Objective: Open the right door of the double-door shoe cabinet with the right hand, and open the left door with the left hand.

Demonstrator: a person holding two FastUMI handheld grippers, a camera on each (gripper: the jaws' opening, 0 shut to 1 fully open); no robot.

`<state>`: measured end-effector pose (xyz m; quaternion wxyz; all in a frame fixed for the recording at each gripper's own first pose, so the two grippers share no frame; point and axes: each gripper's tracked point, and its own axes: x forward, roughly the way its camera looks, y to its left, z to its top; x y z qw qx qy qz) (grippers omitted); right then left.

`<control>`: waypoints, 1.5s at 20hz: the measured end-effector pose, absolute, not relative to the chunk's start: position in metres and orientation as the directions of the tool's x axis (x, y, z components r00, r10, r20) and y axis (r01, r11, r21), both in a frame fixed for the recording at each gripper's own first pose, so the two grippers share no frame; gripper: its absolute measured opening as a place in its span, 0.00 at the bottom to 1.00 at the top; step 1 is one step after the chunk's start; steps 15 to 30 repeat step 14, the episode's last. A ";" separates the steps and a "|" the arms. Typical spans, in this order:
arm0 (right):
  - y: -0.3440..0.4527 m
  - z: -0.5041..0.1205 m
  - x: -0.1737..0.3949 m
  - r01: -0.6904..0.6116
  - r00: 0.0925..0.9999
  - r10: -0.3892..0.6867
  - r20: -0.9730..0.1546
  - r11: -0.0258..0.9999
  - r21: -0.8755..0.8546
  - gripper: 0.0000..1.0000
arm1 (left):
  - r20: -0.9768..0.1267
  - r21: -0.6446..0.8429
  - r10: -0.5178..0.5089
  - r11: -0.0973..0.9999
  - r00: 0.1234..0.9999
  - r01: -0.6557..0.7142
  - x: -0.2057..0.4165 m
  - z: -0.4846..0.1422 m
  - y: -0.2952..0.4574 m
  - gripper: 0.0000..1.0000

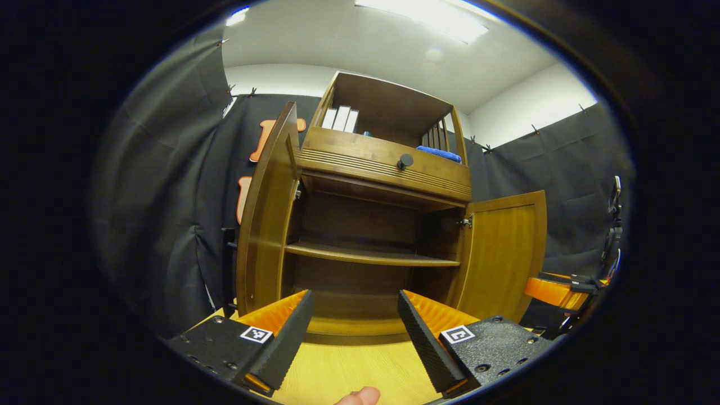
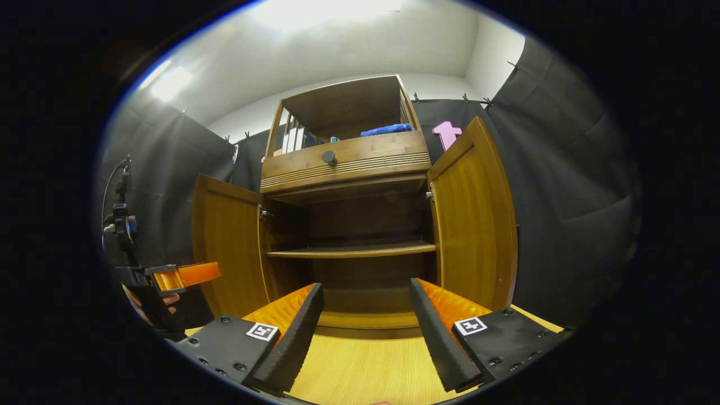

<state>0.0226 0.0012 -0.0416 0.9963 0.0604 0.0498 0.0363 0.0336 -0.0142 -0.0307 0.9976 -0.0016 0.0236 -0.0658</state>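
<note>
The brown wooden shoe cabinet (image 1: pixel 382 169) (image 2: pixel 343 163) stands before me with both lower doors swung wide. Its left door (image 1: pixel 270 208) (image 2: pixel 225 242) and right door (image 1: pixel 503 253) (image 2: pixel 475 214) stand apart from the frame, baring an inner shelf (image 1: pixel 365 256) (image 2: pixel 351 250) with nothing on it. My left gripper (image 1: pixel 354 323) is open, held in front of the cabinet's base with nothing between its fingers. My right gripper (image 2: pixel 365 318) is likewise open and holds nothing. The right gripper (image 1: pixel 554 289) also shows at the right of the left gripper view, and the left gripper (image 2: pixel 180 275) at the left of the right gripper view.
A drawer with a dark round knob (image 1: pixel 405 161) (image 2: pixel 329 157) sits above the doors. On the top shelf lie a blue cloth (image 1: pixel 439 153) (image 2: pixel 385 130) and white books (image 1: pixel 340 118). Light wooden floor (image 1: pixel 360 371) lies in front. Black cloth walls surround the cabinet.
</note>
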 end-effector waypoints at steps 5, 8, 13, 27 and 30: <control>0.001 -0.039 0.021 -0.068 0.993 0.080 -0.087 0.989 0.133 0.90 | -0.050 -0.007 -0.131 0.991 0.990 0.130 0.034 -0.031 -0.015 0.94; 0.000 -0.039 0.018 -0.070 0.993 0.083 -0.085 0.988 0.140 0.90 | -0.055 -0.013 -0.131 0.991 0.990 0.131 0.033 -0.033 -0.014 0.94; -0.003 -0.038 0.017 -0.067 0.993 0.080 -0.082 0.986 0.151 0.98 | -0.061 -0.020 -0.134 0.991 0.989 0.133 0.033 -0.034 -0.015 0.90; -0.003 -0.039 0.017 -0.065 0.994 0.078 -0.081 0.986 0.154 0.98 | -0.062 -0.021 -0.135 0.991 0.989 0.134 0.032 -0.034 -0.015 0.90; -0.003 -0.039 0.017 -0.065 0.994 0.078 -0.081 0.986 0.154 0.98 | -0.062 -0.021 -0.135 0.991 0.989 0.134 0.032 -0.034 -0.015 0.90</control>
